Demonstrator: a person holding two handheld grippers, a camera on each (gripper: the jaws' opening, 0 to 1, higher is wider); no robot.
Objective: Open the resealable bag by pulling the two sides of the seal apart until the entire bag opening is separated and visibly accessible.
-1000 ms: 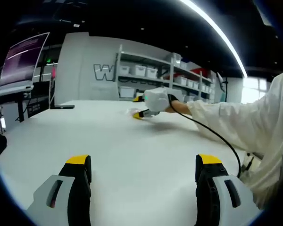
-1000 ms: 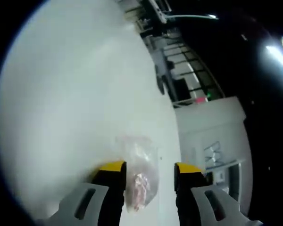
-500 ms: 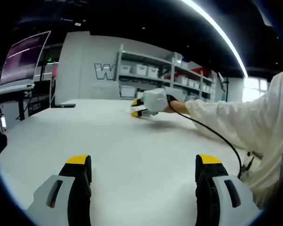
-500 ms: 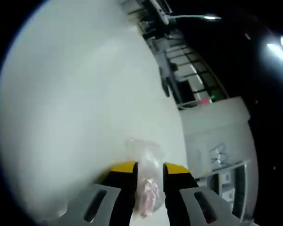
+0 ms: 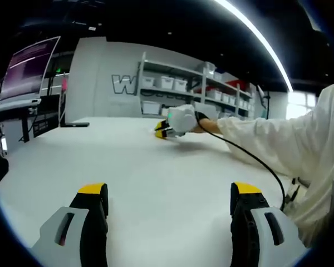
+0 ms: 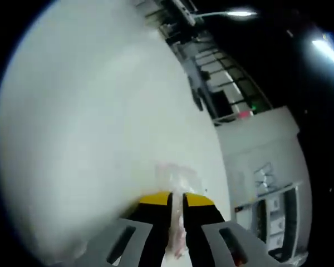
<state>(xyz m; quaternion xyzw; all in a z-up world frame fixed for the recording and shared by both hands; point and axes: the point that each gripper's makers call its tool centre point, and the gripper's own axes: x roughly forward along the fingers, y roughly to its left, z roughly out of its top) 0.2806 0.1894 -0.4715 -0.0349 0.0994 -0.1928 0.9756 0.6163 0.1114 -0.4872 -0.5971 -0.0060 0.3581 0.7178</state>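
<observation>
A clear resealable bag (image 6: 175, 183) with pinkish contents lies on the white table (image 6: 89, 111). My right gripper (image 6: 176, 198) is shut on the bag, its yellow-tipped jaws pinching the film with only a thin gap between them. In the left gripper view that same gripper (image 5: 162, 131) rests far across the table, held by a gloved hand (image 5: 182, 118); the bag is hidden there. My left gripper (image 5: 170, 194) hovers over the near part of the table, open, nothing between its jaws.
A person's white sleeve (image 5: 284, 146) and a black cable (image 5: 256, 161) stretch along the right. A dark flat object (image 5: 73, 125) lies at the table's far left edge. Shelving with bins (image 5: 178, 89) and a monitor (image 5: 25, 69) stand beyond.
My right gripper's jaws have closed from wide apart onto the bag. The left gripper has stayed still and open.
</observation>
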